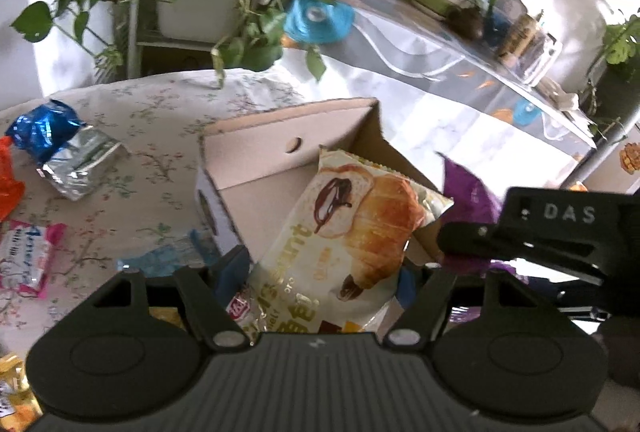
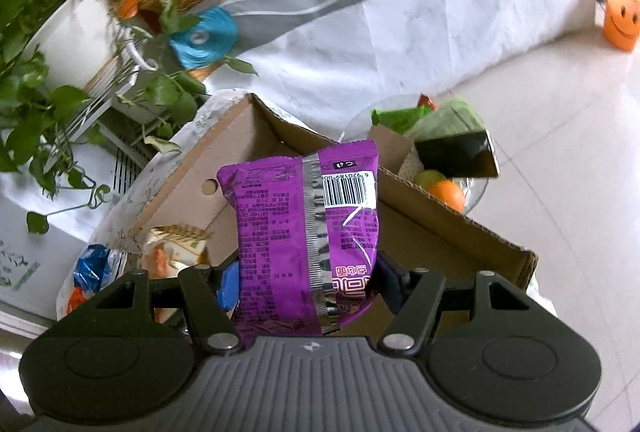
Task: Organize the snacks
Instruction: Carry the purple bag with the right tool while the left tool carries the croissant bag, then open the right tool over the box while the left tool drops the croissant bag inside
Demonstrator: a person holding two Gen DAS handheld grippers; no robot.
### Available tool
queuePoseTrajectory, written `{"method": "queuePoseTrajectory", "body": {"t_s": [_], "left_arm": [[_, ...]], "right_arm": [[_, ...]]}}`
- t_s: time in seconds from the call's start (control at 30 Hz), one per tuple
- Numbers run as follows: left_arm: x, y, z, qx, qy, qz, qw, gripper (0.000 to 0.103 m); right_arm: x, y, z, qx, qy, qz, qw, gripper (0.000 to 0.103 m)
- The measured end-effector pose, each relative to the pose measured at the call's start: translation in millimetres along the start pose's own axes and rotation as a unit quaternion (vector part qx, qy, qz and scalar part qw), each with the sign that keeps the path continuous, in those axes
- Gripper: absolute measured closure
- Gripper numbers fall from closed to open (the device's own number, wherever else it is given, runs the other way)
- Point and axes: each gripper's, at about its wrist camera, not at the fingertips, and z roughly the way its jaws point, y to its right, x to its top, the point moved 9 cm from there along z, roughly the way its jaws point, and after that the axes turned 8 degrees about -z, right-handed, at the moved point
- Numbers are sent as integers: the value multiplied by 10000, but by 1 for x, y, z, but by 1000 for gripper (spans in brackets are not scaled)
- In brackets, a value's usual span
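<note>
We hold a cream croissant-print snack packet clamped in our left gripper and a purple foil snack packet clamped in our right gripper, both at frame centre over the open brown cardboard box. Released together, they could collide and spill over its rim.

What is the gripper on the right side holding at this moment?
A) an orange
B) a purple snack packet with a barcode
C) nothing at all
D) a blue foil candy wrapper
B: in the right wrist view, the right gripper is shut on the purple snack packet, whose barcode faces the camera, held above the open cardboard box.
</note>
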Motion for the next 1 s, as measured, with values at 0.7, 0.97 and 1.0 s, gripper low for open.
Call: {"method": "queuePoseTrajectory", "body": {"t_s": [0.7, 0.97, 1.0], "left_arm": [[19, -37, -51, 349, 105, -73, 9993, 9], [26, -84, -80, 570, 65, -337, 9978, 7], [25, -90, -83, 605, 25, -385, 9974, 7]], "right_arm": [[5, -23, -1, 355, 120, -277, 9989, 19], [1, -47, -3, 598, 120, -650, 9960, 17], [0, -51, -3, 630, 114, -707, 9954, 17]]}}
